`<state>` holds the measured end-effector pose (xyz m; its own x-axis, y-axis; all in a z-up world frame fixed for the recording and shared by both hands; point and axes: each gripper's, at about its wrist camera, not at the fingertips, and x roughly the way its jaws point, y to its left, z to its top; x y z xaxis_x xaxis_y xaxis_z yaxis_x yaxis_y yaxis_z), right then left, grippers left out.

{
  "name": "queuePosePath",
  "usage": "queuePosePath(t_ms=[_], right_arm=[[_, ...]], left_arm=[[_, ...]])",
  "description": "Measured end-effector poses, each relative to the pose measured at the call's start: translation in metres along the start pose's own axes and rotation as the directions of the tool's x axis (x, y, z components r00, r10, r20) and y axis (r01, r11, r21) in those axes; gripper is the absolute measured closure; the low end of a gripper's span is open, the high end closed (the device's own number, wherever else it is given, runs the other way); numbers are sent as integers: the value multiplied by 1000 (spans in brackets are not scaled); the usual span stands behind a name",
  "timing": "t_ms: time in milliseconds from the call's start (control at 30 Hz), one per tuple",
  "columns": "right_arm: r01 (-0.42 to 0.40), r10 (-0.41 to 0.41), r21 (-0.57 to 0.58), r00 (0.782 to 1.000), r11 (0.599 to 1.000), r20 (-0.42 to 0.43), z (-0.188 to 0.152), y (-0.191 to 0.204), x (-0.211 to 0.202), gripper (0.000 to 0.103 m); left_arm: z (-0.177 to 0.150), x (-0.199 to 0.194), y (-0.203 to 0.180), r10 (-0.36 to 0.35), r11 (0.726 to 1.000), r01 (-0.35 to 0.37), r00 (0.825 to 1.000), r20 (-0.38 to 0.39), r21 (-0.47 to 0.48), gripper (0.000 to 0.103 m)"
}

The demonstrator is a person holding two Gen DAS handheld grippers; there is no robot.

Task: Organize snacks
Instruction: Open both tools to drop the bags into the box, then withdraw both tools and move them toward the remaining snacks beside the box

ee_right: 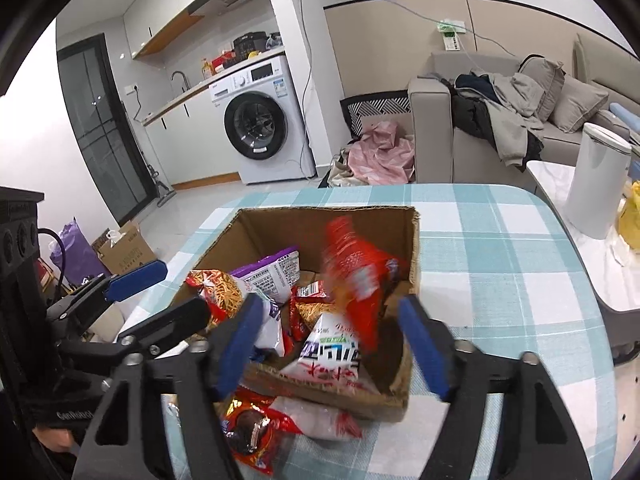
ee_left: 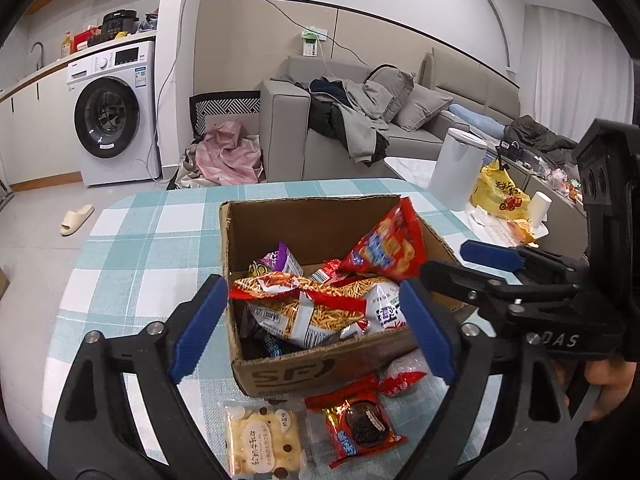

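The cardboard box (ee_left: 280, 372) shows dark letters "SF" on its near wall, partly cut off by the edge. On the right gripper (ee_left: 472, 266), seen from the left wrist camera, the black body carries pale letters "DAS". The yellow bag (ee_left: 500, 194) bears red Chinese characters, too small to make out. The snack packets in the box carry Chinese print that stays unreadable.

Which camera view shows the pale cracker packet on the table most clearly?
The left wrist view. There the cracker packet lies whole and sharp on the checked tablecloth, in front of the cardboard box, beside the red cookie packet. In the right wrist view I cannot find it; the right gripper's frame covers that area.
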<state>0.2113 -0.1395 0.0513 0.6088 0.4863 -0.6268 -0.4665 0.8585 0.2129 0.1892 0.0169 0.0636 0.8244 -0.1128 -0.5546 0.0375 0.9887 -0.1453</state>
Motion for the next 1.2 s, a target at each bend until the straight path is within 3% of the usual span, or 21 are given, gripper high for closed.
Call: queuePosePath(t_ms=[67, 133, 600, 1000, 1200], right_arm=[[-8, 8, 15, 1000, 1000, -4, -3, -3, -6, 8], [-17, 17, 22, 1000, 1000, -12, -6, -6, -12, 1], [-15, 15, 4, 999, 1000, -49, -46, 2, -29, 1], [16, -15, 10, 994, 1000, -109, -62, -1, -13, 1], [-5, 13, 59, 990, 998, -141, -67, -8, -3, 1]], left_arm=[[-2, -10, 3, 2, 1000, -2, 1000, 12, -5, 1], [-5, -22, 6, 18, 1000, -17, 999, 35, -6, 0], [-36, -63, 26, 86, 996, -85, 996, 19, -22, 0], [-54, -53, 37, 120, 992, -121, 992, -33, -21, 0], [-67, -44, 42, 151, 988, -152, 987, -54, -20, 0]])
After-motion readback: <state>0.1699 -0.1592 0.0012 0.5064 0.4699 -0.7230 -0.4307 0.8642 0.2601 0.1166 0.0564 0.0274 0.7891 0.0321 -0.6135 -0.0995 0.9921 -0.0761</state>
